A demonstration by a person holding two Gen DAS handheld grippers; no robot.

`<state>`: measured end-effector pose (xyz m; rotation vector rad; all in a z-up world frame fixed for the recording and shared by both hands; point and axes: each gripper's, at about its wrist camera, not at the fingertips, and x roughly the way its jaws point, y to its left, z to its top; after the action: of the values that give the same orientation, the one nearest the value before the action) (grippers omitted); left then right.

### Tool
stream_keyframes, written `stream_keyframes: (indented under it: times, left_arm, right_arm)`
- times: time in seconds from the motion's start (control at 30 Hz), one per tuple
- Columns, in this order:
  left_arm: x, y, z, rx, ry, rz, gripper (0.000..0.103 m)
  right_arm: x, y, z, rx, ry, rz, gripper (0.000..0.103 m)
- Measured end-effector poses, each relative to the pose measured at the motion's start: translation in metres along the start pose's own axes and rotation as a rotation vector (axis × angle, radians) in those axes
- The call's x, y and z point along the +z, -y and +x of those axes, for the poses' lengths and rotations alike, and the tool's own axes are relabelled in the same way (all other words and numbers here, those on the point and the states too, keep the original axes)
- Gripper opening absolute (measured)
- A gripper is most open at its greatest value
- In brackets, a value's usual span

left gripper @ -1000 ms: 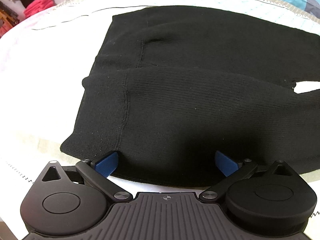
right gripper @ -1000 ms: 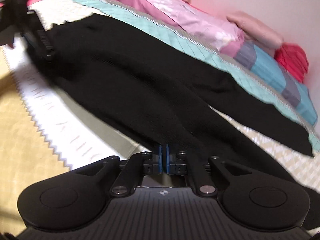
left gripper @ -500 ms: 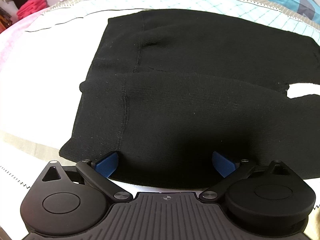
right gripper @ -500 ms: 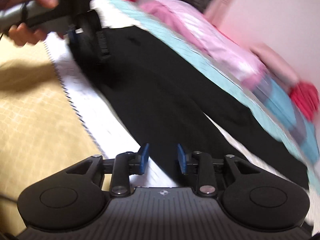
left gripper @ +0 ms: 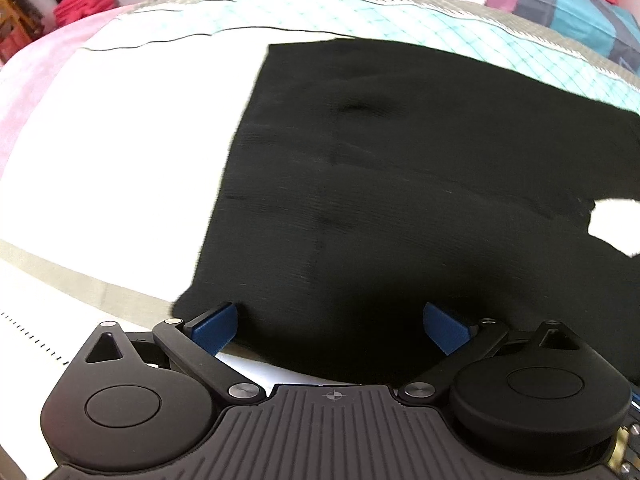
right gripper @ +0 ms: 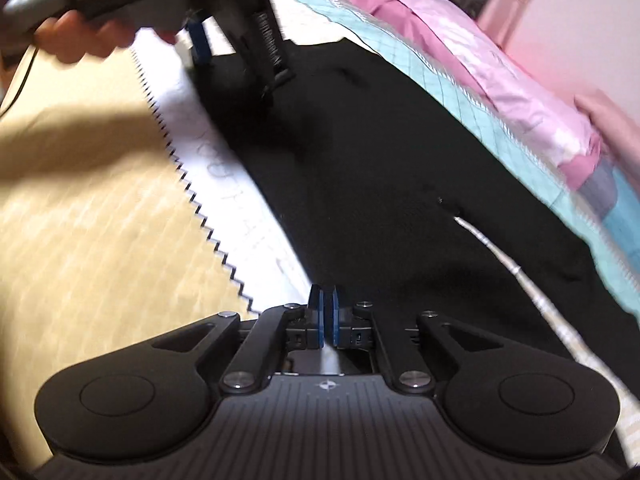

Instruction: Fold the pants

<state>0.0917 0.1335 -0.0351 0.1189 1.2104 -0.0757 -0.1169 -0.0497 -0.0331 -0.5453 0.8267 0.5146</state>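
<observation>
Pants (left gripper: 420,184) of black knit lie spread flat on a white sheet (left gripper: 120,152) over the bed, waist end toward the left gripper (left gripper: 330,322) and legs running off to the right of its view. That gripper's jaws stand wide apart, released, its blue pads (left gripper: 214,326) low over the near edge of the cloth: the black hem runs between the two fingers, the left pad sits right at the corner of the fabric and the right pad lies over the dark cloth. Nothing is pinched between them. A small patch of white sheet shows through where the two legs part at the right edge of that view.

From the right wrist view the pants (right gripper: 380,180) stretch away as one long dark band, bordered by a teal quilted cover (right gripper: 480,112) and pink bedding (right gripper: 520,68) on the far side and a white strip with black zigzag stitching (right gripper: 192,184) on the near side. The right gripper (right gripper: 325,318) has its jaws drawn nearly together, the blue pads parallel with only a thin slit between. The near edge of the black fabric meets the fingertips, but motion blur keeps me from telling whether cloth is caught in that slit. Farther off, a hand (right gripper: 80,36) holds the left gripper (right gripper: 224,32) at the waist end.
</observation>
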Motion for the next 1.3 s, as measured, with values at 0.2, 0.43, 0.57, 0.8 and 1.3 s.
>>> stream_keyframes:
  times: [0.2,0.43,0.57,0.8,1.3]
  left_arm:
    - [0.004,-0.023,-0.010,0.019,0.026,-0.058,0.103]
    - [0.002,-0.047,-0.023,0.060,0.044,-0.094,0.103]
    - [-0.003,-0.064,-0.029,0.074,0.047,-0.125,0.103]
    - [-0.011,-0.087,-0.030,0.103,0.039,-0.176,0.103]
    - [0.010,-0.042,-0.016,0.024,0.057,-0.115,0.103]
  right_arm:
    - [0.041,-0.005,0.006,0.050,0.142,0.013,0.054]
    - [0.092,-0.044,0.077,0.038,0.163,-0.089,0.055]
    - [0.103,-0.040,0.074,0.112,0.144,0.002,0.009]
    - [0.093,-0.058,0.056,0.205,0.190,-0.126,0.026]
    - [0.049,0.000,-0.002,0.039,0.147,0.203,0.064]
